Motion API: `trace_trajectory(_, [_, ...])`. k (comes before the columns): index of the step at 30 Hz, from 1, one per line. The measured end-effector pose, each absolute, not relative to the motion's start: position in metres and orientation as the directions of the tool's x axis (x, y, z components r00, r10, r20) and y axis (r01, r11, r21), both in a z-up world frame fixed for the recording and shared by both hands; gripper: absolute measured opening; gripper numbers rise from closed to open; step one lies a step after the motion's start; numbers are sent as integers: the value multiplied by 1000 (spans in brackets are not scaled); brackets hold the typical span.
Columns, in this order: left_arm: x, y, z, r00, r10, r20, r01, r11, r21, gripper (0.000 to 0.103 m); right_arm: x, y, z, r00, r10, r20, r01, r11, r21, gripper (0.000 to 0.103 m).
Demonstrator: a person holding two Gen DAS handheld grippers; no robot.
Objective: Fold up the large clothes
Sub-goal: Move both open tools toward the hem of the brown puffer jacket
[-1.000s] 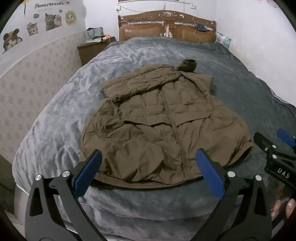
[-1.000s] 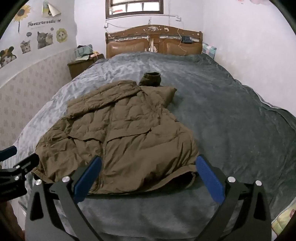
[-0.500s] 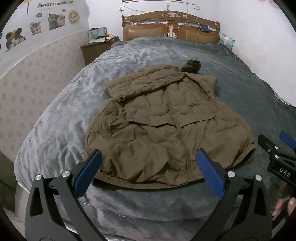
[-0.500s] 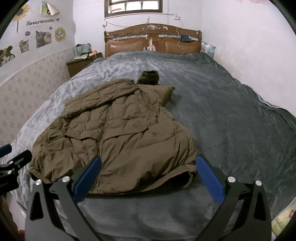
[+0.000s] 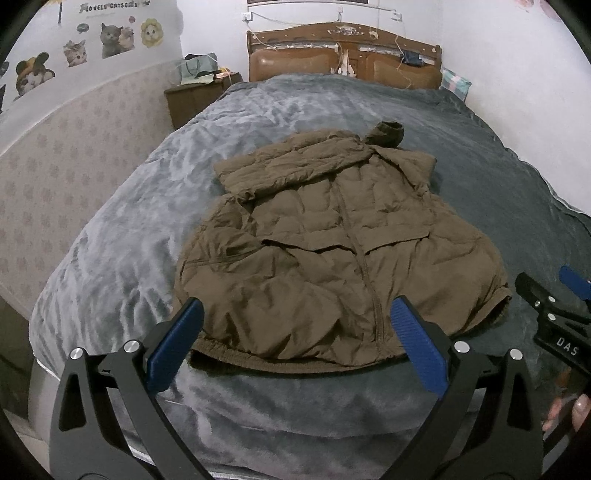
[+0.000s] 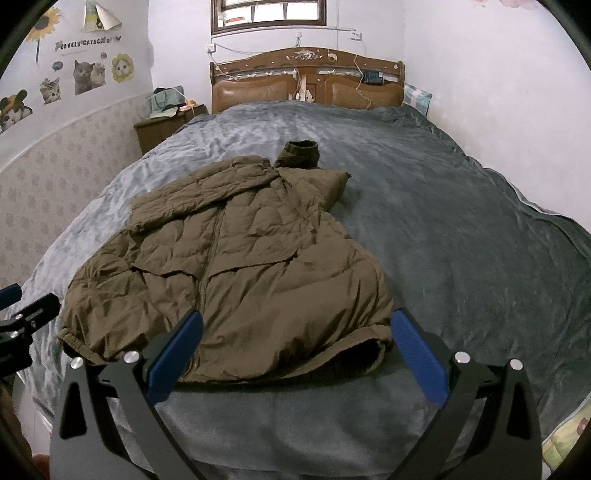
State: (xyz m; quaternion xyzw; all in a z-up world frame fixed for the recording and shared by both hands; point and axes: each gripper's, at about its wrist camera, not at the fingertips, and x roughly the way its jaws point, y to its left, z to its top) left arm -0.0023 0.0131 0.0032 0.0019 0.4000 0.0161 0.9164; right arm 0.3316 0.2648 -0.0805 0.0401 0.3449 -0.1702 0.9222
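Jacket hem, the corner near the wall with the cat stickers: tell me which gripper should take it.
Left. The left gripper hangs open over that side of the jacket; the right gripper, also open, sits toward the opposite corner.

Brown jacket flat on bed; right tongs spread, empty.

black left gripper and right gripper, blue ribbed pads, silver screws (one marked "das").

White walls, patterned wallpaper low on left; cat stickers above. Wooden headboard at far end, window over it. Grey blanket across bed, nightstand in left corner
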Motion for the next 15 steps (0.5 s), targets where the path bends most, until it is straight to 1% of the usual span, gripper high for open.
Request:
trace_trajectory(7, [-9,15,3,676,47,-736,-42,999,25,100,329,272,-83,707,-278,-650,326,944,-50,102])
trace_trajectory(15, [-5,19,4,675,21,-737,-28,1000,3,100,331,276,-85,701,-284,-654,326,943,-60,102])
